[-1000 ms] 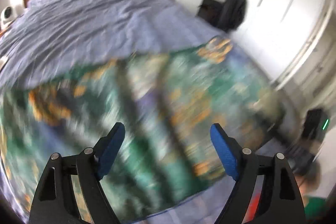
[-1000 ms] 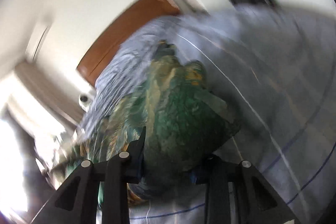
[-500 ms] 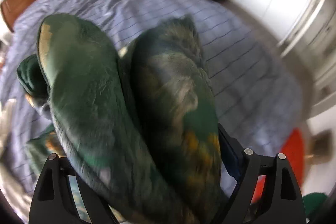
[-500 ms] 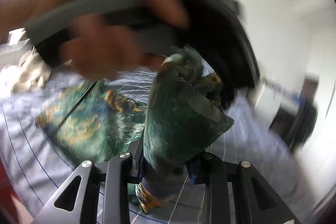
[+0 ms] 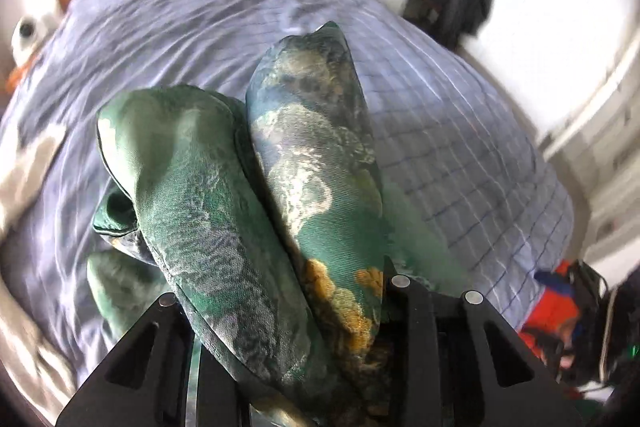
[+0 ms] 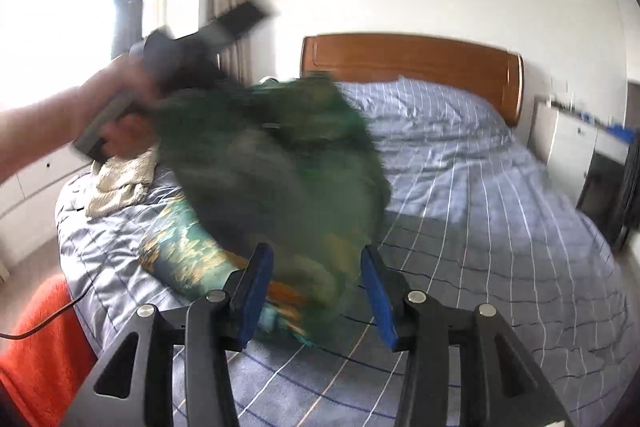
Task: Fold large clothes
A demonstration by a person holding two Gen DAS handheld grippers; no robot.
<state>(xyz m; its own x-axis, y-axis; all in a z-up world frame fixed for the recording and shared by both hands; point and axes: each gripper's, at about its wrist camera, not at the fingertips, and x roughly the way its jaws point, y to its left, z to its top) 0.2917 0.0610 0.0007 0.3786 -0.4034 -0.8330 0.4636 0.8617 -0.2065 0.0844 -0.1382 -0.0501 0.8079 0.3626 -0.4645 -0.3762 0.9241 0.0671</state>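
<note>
A large green patterned garment (image 5: 280, 195) with gold and white print bulges out between the fingers of my left gripper (image 5: 288, 311), which is shut on it above the bed. In the right wrist view the same garment (image 6: 280, 163) hangs blurred from the left gripper's body, held by a hand (image 6: 120, 115) at upper left. Its lower part lies on the bedspread. My right gripper (image 6: 316, 291) is open, blue pads either side of the hanging cloth, not clamped on it.
The bed has a blue striped cover (image 6: 480, 227) and a wooden headboard (image 6: 412, 63). A beige cloth (image 6: 120, 183) lies at the bed's left side. An orange item (image 6: 44, 347) sits low left. A white cabinet (image 6: 576, 143) and dark bag stand at the right.
My left gripper closed on the garment and lifted it off the bed. My right gripper, shut on the cloth before, has opened and let it go.
</note>
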